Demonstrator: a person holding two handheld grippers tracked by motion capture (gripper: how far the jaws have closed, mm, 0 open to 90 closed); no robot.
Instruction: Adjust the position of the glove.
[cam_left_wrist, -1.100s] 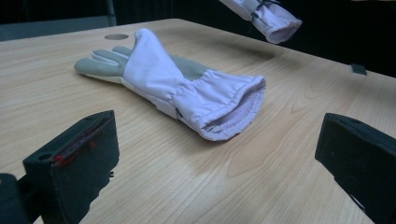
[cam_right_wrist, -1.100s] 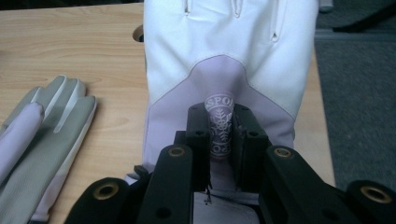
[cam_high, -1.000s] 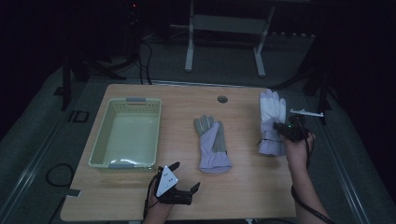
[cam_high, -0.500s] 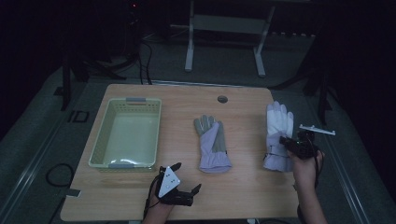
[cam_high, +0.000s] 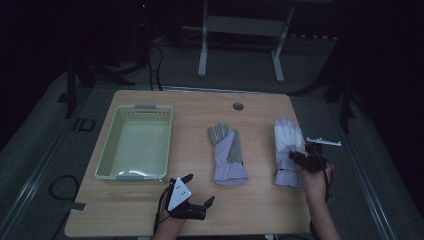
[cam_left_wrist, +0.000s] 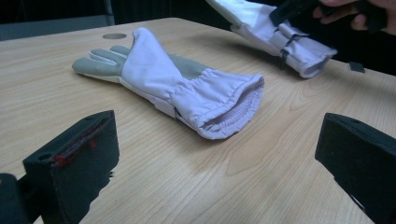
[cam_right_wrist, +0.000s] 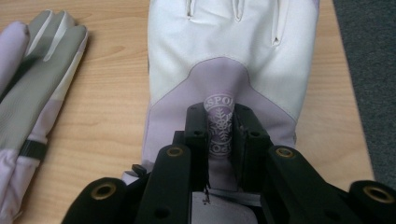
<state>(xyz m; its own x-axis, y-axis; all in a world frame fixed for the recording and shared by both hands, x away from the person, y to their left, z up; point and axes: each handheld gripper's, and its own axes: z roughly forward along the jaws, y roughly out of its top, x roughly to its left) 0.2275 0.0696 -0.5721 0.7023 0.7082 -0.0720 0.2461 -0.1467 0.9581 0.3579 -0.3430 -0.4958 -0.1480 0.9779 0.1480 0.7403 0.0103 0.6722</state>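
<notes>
Table (cam_high: 260, 210): wooden.
Basket (cam_high: 107, 155): left.
Middle glove (cam_high: 227, 155): flat.
Right glove (cam_high: 287, 142): right gripper (cam_high: 299, 159) on its cuff.
Left gripper (cam_high: 195, 192): near edge, apart from gloves.

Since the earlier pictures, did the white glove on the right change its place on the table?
Yes. The white glove, pinched by the right tongs, has slid toward the table's near edge, away from the round hole; the middle glove kept its place.

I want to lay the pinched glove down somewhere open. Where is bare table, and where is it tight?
Bare wood lies between the basket and the middle glove, and along the far edge around the round hole. The near edge is bare between the left claw and the right hand. It is tight at the right edge, where the right claw pinches the white glove.
</notes>
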